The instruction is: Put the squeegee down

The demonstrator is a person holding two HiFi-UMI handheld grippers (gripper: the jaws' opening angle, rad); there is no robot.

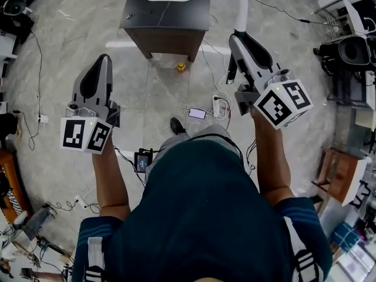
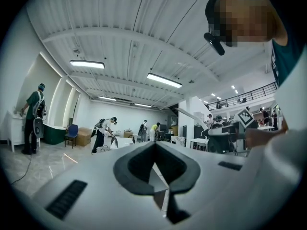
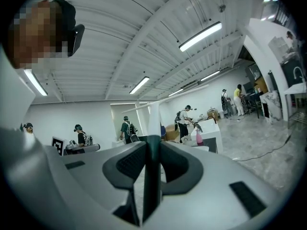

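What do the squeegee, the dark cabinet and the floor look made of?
Squeegee: smooth white shaft, likely plastic or painted metal; dark grip part unclear. Cabinet: dark matte top, brown sides, probably laminated wood. Floor: glossy grey veined stone or tile, judging by reflections.

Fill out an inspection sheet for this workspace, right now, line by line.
Surface: grey stone floor, glossy.
Job's things: squeegee in the right tongs, not yet set down.
Clutter: phone, small yellow thing, dark cabinet.
Grippers: left tongs shut, empty; right tongs shut on the squeegee.
Cables: power strip and loose cords on the floor.
Surroundings: other people at work in the background.
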